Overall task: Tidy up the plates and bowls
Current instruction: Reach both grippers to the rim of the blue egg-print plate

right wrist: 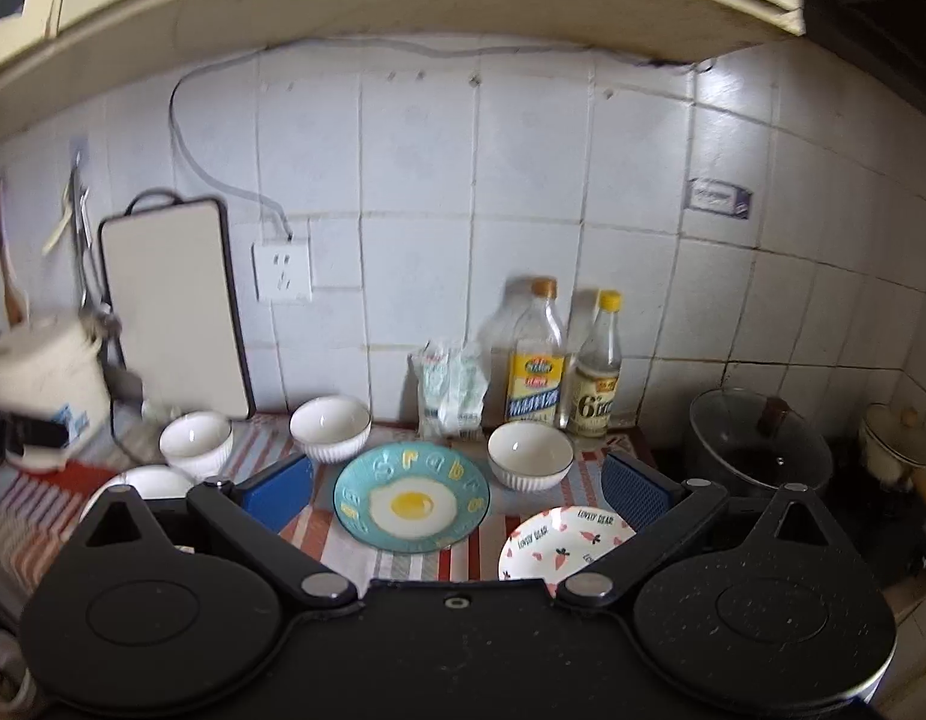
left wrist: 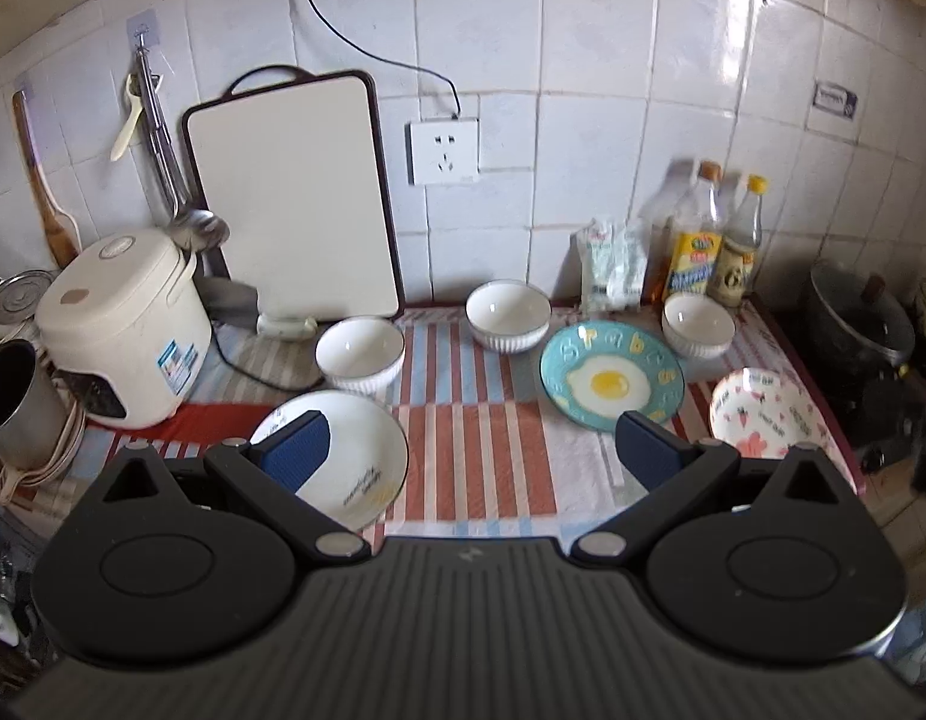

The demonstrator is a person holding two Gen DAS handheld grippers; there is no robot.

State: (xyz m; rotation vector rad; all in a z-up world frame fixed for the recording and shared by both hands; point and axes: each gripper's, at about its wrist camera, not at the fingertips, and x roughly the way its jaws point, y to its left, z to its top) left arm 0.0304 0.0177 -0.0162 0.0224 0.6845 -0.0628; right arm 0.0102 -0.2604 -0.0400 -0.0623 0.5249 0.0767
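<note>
My left gripper (left wrist: pixel 472 450) is spread wide with nothing between the blue pads (left wrist: pixel 297 450), just hanging above the front edge of the striped cloth (left wrist: pixel 463 420). Its left finger sits in front of the white plate (left wrist: pixel 354 456) with the dark script on it, so part of that plate is hidden from me. My right gripper (right wrist: pixel 456 492) is spread wide too, empty, and hovers in front of the teal fried-egg plate (right wrist: pixel 411 498), which shows up right between its fingers.

Dishes are all scattered on the cloth, nothing stacked. The teal plate lies flat near the middle. Just to its right and nearer to me is the pink carrot-print plate (right wrist: pixel 568 540), with "LOVELY BEAR" lettering on it. Three ribbed white bowls stand upright behind them: the left bowl (left wrist: pixel 359 354) just behind the white plate, the middle bowl (left wrist: pixel 508 315) further back, and the right bowl (left wrist: pixel 698 324) just behind the teal plate's right side, in front of the bottles.

Against the tiled wall there's a gold-capped oil bottle (left wrist: pixel 697 240), a yellow-capped bottle (left wrist: pixel 740 246) beside it, and a white packet (left wrist: pixel 613 264) to their left. A cutting board (left wrist: pixel 294 198) leans upright on the wall, a cream rice cooker (left wrist: pixel 120 324) is at the left end of the counter, and a dark pot with a glass lid (right wrist: pixel 757 438) sits off the cloth to the right.
</note>
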